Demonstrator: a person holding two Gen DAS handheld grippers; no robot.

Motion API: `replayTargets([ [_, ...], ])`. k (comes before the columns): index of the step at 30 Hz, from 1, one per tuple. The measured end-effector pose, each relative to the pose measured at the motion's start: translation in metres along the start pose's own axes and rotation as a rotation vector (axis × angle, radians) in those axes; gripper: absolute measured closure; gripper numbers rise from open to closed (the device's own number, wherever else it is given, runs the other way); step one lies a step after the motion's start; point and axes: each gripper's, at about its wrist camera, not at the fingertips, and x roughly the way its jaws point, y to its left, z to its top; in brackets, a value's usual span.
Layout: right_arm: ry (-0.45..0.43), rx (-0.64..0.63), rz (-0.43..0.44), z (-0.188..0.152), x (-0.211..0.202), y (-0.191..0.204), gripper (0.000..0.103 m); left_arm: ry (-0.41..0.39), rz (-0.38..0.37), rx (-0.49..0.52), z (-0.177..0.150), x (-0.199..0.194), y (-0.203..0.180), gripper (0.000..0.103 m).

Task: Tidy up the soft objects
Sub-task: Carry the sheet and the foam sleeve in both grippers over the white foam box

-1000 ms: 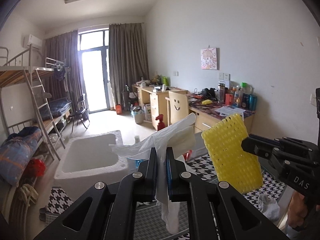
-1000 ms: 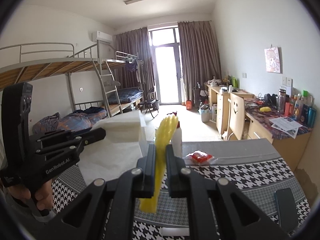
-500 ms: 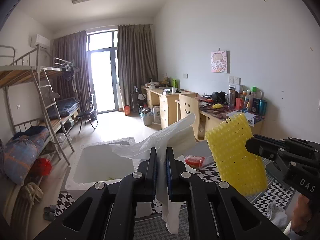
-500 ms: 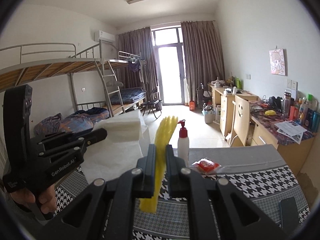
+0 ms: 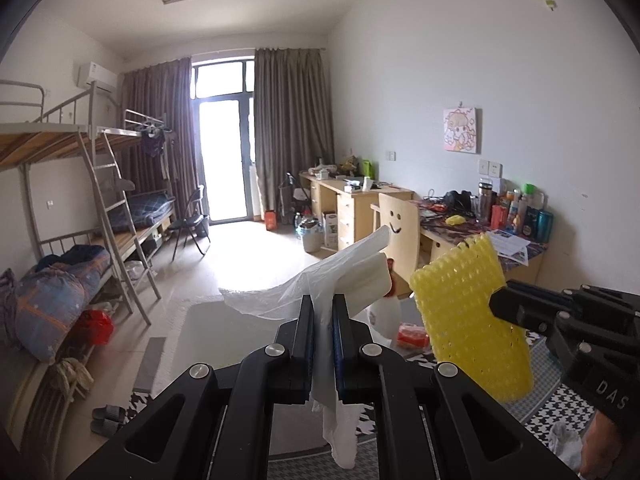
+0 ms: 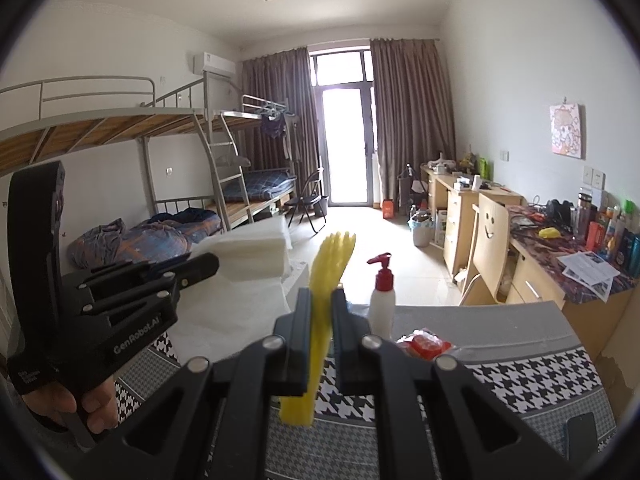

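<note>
My left gripper [image 5: 322,312] is shut on a thin white plastic bag [image 5: 332,280] that sticks up past the fingers and hangs below them. My right gripper [image 6: 321,304] is shut on a yellow foam net sleeve [image 6: 326,276], seen edge-on; the left wrist view shows its flat face [image 5: 472,320] at the right. Both are held up in the air above the houndstooth table [image 6: 520,372]. A white foam box [image 5: 224,340] lies below and ahead of the left gripper. The left gripper also shows in the right wrist view [image 6: 200,268].
On the table stand a white pump bottle with a red top [image 6: 382,300] and a red packet [image 6: 424,344]. A dark phone [image 6: 584,436] lies at the table's right front. A crumpled white cloth [image 5: 564,436] lies low right. Desks, a chair and bunk beds stand beyond.
Both grippers have risen and tilted up with their loads; the foam box and table sit lower in view. The pump bottle has come into the right wrist view.
</note>
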Motion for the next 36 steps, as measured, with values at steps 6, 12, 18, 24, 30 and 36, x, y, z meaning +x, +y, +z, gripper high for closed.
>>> replayTargets([
  [6, 0.006, -0.012, 0.008, 0.007, 0.012, 0.009, 0.091, -0.009, 0.046, -0.019, 0.008, 0.004, 0.009, 0.094],
  [12, 0.011, -0.023, 0.026, 0.015, 0.024, 0.018, 0.091, 0.000, 0.102, -0.041, 0.014, 0.015, 0.021, 0.094],
  [18, 0.015, -0.031, 0.046, 0.020, 0.034, 0.025, 0.091, 0.011, 0.141, -0.061, 0.015, 0.024, 0.033, 0.094],
  [24, 0.037, -0.020, 0.068, 0.025, 0.047, 0.027, 0.091, 0.027, 0.154, -0.082, 0.016, 0.030, 0.040, 0.094],
  [30, 0.049, -0.012, 0.077, 0.027, 0.059, 0.028, 0.091, 0.053, 0.164, -0.084, 0.017, 0.041, 0.043, 0.094],
  [36, 0.059, -0.017, 0.088, 0.031, 0.071, 0.034, 0.091, 0.090, 0.188, -0.092, 0.015, 0.057, 0.051, 0.094],
])
